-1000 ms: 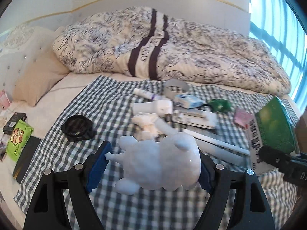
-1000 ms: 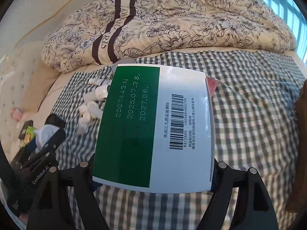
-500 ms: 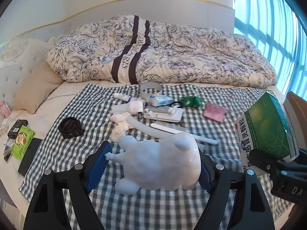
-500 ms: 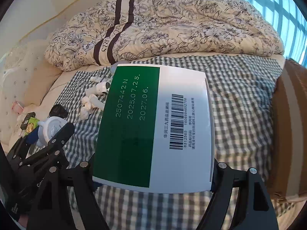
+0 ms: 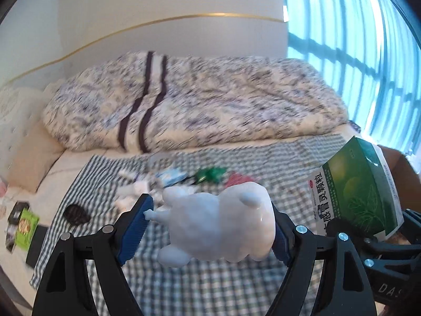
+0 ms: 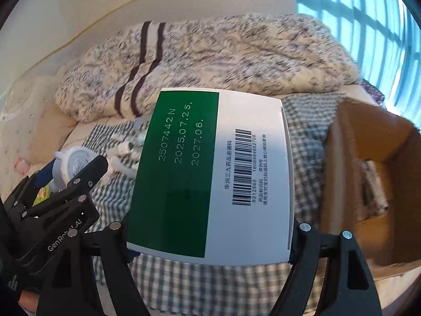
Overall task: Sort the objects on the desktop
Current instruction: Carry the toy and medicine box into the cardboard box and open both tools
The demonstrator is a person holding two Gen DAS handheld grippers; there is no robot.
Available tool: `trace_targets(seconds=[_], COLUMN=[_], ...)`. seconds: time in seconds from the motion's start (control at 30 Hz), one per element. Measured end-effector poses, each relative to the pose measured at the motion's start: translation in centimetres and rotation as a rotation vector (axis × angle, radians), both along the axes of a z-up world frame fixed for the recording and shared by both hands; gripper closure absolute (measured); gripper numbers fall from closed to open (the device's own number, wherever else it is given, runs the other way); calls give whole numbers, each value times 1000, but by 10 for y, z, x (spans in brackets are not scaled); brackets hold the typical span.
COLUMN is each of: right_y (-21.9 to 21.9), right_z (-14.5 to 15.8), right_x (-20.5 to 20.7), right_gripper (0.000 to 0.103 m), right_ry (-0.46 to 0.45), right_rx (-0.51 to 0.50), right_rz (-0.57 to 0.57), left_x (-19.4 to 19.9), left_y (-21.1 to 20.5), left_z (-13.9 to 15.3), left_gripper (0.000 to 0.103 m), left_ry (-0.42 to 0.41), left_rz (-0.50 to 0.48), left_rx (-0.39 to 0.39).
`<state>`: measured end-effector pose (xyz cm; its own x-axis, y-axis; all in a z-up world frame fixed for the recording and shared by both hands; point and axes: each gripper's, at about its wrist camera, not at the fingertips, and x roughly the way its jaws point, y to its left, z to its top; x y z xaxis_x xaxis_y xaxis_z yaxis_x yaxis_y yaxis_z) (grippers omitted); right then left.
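Observation:
My left gripper [image 5: 208, 226] is shut on a pale blue-white animal figure [image 5: 218, 223] and holds it above the checked cloth [image 5: 210, 284]. My right gripper [image 6: 210, 239] is shut on a green and white medicine box [image 6: 210, 173], which also shows at the right of the left wrist view [image 5: 355, 192]. The left gripper with the figure [image 6: 71, 163] shows at the left of the right wrist view. A brown cardboard box [image 6: 368, 184] stands open at the right, beside the medicine box.
Several small items lie blurred on the cloth: a green object [image 5: 210, 173], a pink packet [image 5: 239, 177], a blue-white pack [image 5: 171, 175], a black round thing [image 5: 76, 214]. A rumpled floral duvet [image 5: 197, 100] lies behind. Snack packets [image 5: 25, 223] lie at the left edge.
Both grippers have pulled back and risen from the bed with their objects held. The view has swung right; the cardboard box has come fully into the right wrist view.

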<state>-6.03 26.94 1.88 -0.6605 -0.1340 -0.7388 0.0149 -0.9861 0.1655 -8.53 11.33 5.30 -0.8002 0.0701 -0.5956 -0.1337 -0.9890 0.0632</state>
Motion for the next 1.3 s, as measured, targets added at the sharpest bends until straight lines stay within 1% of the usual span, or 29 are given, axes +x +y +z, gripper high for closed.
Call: trace_targets(seconds=[0.17, 0.37, 0.5, 0.6, 0.67, 0.8, 0.87, 0.9, 0.93, 1.03, 1.1, 1.2, 1.3], right_y=[53, 128, 176, 216, 238, 275, 281, 282, 283, 287, 283, 274, 270], right_z=[24, 41, 44, 33, 25, 7, 3, 2, 2, 2, 1, -1, 0], right_x=[10, 24, 31, 36, 39, 42, 45, 47, 49, 55, 52, 47, 49], right_gripper=[25, 25, 25, 25, 25, 24, 23, 23, 23, 19, 16, 16, 16], right_ry=[35, 42, 36, 8, -12, -58, -59, -54, -46, -21, -30, -42, -44], right_rx=[18, 56, 84, 104, 100, 58, 58, 65, 62, 24, 35, 58, 32], right_rz=[-86, -207, -290, -363, -395, -418, -418, -421, -422, -415, -416, -417, -413], left_x=[-2, -2, 3, 8, 11, 15, 15, 12, 9, 8, 7, 8, 8], left_y=[64, 148, 199, 240, 259, 277, 281, 282, 282, 274, 271, 267, 255], left_z=[21, 31, 25, 11, 1, -18, -25, -29, -32, -34, -33, -29, -23], left_gripper=[21, 21, 21, 21, 21, 21, 18, 10, 0, 0, 0, 0, 0], left_ry=[34, 39, 39, 4, -12, -50, -84, -109, -119, -121, -117, -106, -101], left_rz=[-106, -235, -315, -377, -414, -470, -480, -475, -446, -435, -420, -405, -400], left_rx=[3, 26, 27, 18, 8, 20, 38, 36, 22, 40, 20, 1, 21])
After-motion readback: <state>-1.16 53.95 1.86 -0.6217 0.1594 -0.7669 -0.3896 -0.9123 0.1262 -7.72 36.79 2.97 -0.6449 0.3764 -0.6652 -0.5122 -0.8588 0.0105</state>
